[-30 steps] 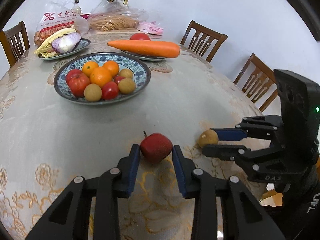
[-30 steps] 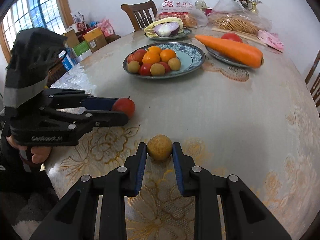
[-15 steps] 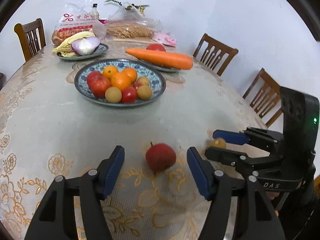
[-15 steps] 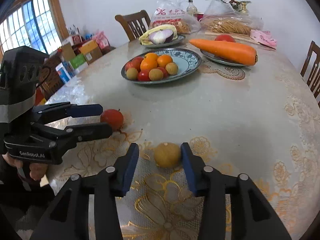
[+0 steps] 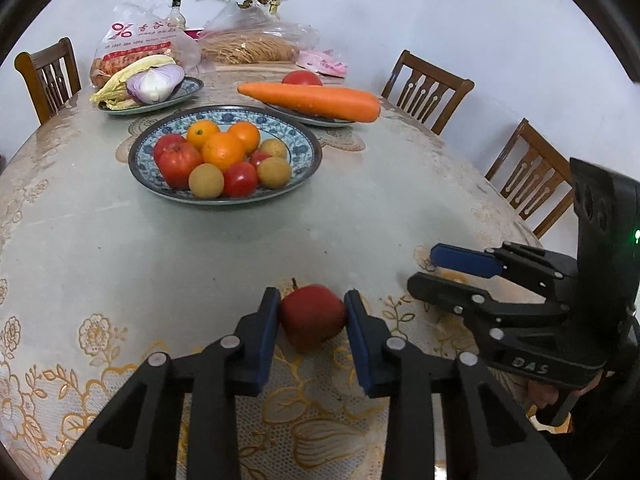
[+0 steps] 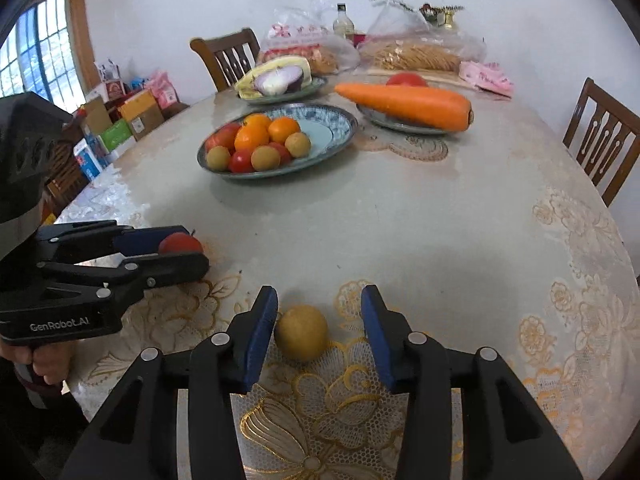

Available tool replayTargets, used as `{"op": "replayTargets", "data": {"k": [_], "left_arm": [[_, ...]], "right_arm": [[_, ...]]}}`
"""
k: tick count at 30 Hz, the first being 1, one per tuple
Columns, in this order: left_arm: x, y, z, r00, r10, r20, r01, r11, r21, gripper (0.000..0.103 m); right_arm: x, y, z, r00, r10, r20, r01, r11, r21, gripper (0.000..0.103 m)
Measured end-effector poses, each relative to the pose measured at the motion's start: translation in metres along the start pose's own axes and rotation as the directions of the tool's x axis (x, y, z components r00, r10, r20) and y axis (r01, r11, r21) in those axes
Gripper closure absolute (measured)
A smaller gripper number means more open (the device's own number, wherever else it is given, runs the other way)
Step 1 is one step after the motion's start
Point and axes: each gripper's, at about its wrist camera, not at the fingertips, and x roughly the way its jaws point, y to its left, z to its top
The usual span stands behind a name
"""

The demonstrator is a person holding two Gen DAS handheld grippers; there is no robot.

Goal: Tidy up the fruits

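My left gripper (image 5: pixel 312 314) is shut on a small red apple (image 5: pixel 313 317) that rests on the tablecloth near the front edge; it also shows in the right wrist view (image 6: pixel 179 243). My right gripper (image 6: pixel 319 322) is open around a yellow-brown round fruit (image 6: pixel 301 333) lying on the cloth, closer to the left pad and touching neither. A blue patterned bowl (image 5: pixel 304 136) at mid-table holds oranges, red fruits and yellow-brown fruits. The right gripper (image 5: pixel 456 276) shows at the right of the left wrist view; the fruit there is hidden.
A plate with a big carrot (image 5: pixel 310 100) and a tomato stands behind the bowl. A plate with onion and cabbage (image 5: pixel 154 84) is at back left. Bagged food lines the far edge. Wooden chairs (image 5: pixel 426 88) ring the table. Boxes (image 6: pixel 120 120) sit on the floor at left.
My left gripper, open half a second ago, has closed on the red apple. My right gripper has opened wider around the yellow-brown fruit, which it gripped one second ago.
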Motion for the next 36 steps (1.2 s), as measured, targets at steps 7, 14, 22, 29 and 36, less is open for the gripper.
{"op": "replayTargets", "data": {"k": [7,14,22,29,36], "left_arm": [[-0.003,-0.003,-0.003,1.000,0.000,-0.002,0.000,1.000,0.001,0.069],[-0.013,-0.006,-0.008,1.000,-0.010,0.008,0.010,1.000,-0.025,0.069],[-0.027,-0.005,-0.022,0.999,0.048,0.014,-0.047,0.998,-0.048,0.069],[-0.038,0.014,-0.030,0.996,0.087,0.006,-0.086,0.993,-0.076,0.069],[-0.051,0.019,-0.014,0.988,0.151,0.044,-0.150,0.988,-0.025,0.069]], "right_arm": [[0.002,0.007,-0.001,0.998,-0.059,-0.012,0.058,0.998,-0.025,0.072],[0.000,0.008,-0.001,0.997,-0.075,-0.016,0.075,0.997,-0.015,0.071],[-0.003,0.008,-0.003,0.998,-0.054,-0.010,0.054,0.998,-0.021,0.076],[-0.007,0.005,0.002,1.000,0.026,0.006,-0.026,0.999,0.023,0.076],[-0.034,0.016,0.023,0.992,0.079,0.101,-0.078,0.997,-0.018,0.076]]}}
